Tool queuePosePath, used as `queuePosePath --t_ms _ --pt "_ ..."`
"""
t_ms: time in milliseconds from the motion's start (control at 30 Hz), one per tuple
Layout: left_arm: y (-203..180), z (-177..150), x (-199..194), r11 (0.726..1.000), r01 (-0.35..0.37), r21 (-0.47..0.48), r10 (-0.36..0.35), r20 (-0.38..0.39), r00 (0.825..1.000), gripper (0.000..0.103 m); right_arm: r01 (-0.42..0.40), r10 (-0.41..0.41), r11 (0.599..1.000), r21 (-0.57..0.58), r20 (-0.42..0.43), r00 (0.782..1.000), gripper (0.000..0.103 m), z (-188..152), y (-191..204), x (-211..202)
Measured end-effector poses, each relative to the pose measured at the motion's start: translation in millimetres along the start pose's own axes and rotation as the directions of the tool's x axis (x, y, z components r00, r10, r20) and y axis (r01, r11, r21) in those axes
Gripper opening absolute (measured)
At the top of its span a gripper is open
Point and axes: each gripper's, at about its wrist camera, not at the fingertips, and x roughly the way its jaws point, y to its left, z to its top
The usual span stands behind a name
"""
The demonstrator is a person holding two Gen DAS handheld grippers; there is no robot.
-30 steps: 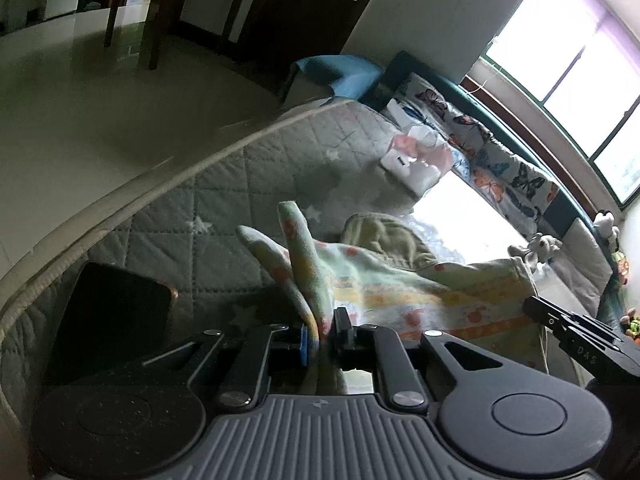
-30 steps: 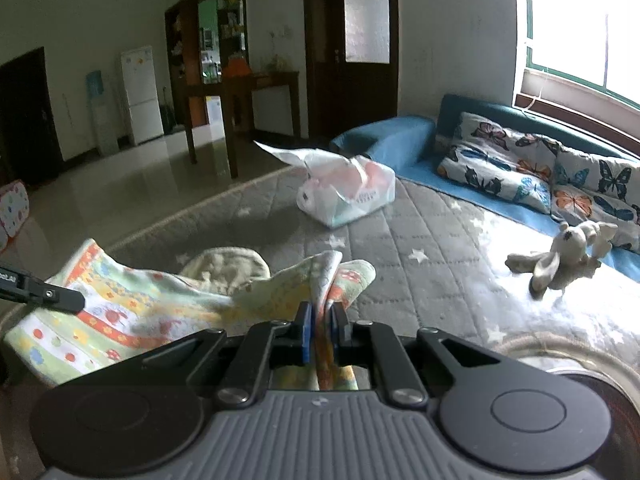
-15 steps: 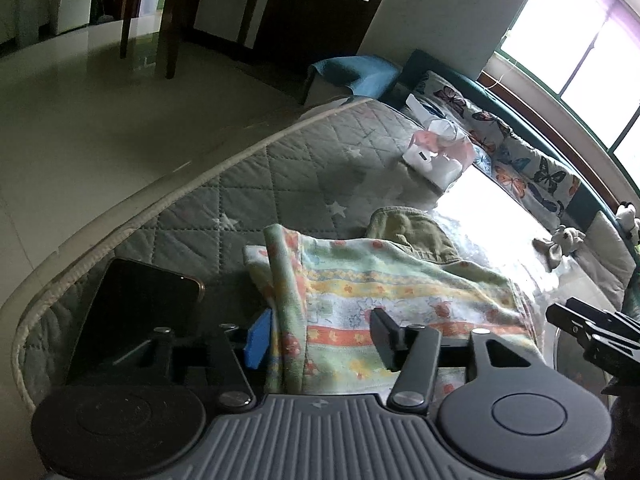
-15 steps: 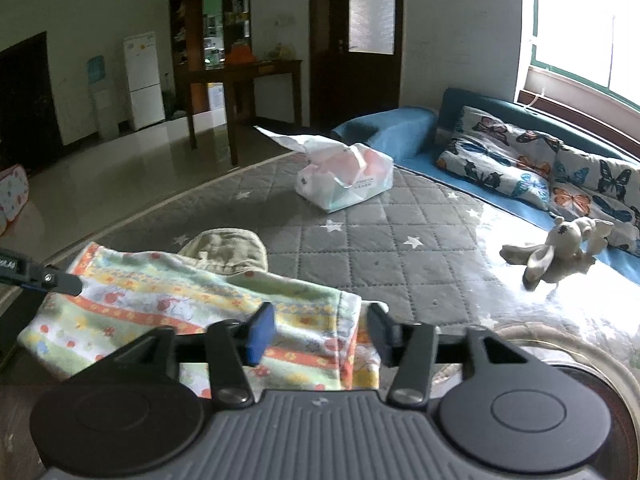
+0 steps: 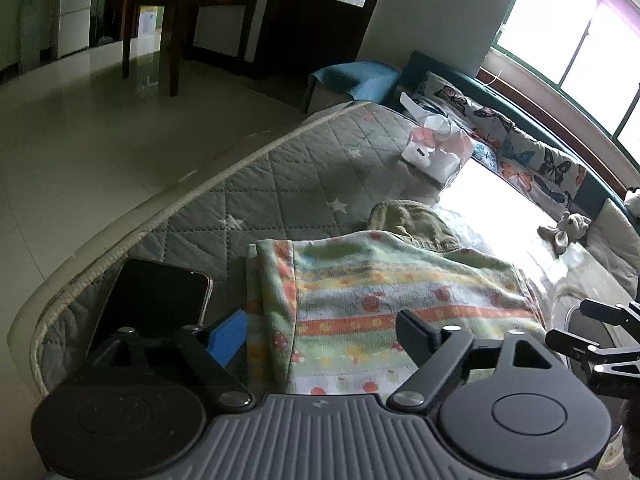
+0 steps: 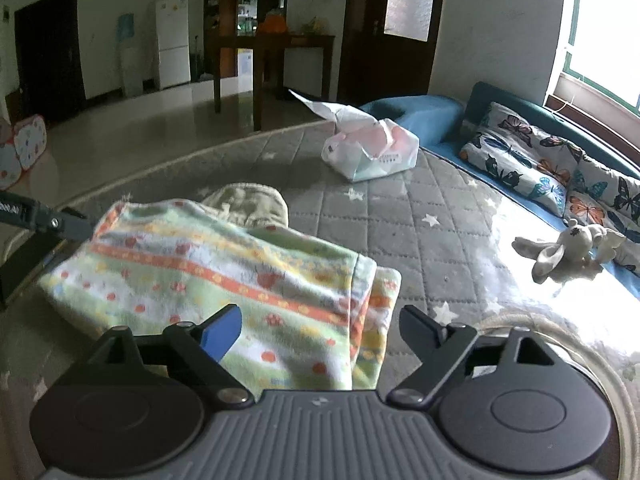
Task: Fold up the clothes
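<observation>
On the bed [image 5: 280, 184], left view: the left claw [image 5: 320, 336] gapes wide, holding nothing, over the doubled striped garment [image 5: 400, 292]. Right view: the right claw [image 6: 320, 332] is likewise spread and empty. Likely between folds; regripping an edge seems next.

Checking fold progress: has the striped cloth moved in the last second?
Yes. The striped cloth has dropped from both grippers and lies flat on the quilted mattress.
</observation>
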Motion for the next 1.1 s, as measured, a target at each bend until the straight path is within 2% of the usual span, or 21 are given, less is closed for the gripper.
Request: queuePosePath --t_ms 333,533,933,1100 --pt "-27 -26 -9 0.991 -0.023 0.13 0.019 0.031 0.999 0.1 -0.015 0.014 0.999 -0.03 -0.027 1.0 0.099 -19 6 -10" --pt "-37 -42 -14 0.988 -0.013 0.151 0.009 0.028 1.0 0.103 -0.024 0.022 0.999 -0.045 -0.041 0.999 0.103 -30 10 -16" --pt "-50 -63 -20 0.986 -0.029 0.166 0.024 0.029 0.999 0.103 -0.033 0.033 0.999 -0.008 -0.039 0.999 0.103 -61 25 -29" --pt "-51 -69 -19 0.986 -0.044 0.158 0.04 0.033 0.999 0.103 -0.009 0.01 1.0 0.018 -0.035 0.999 0.103 -70 28 -35"
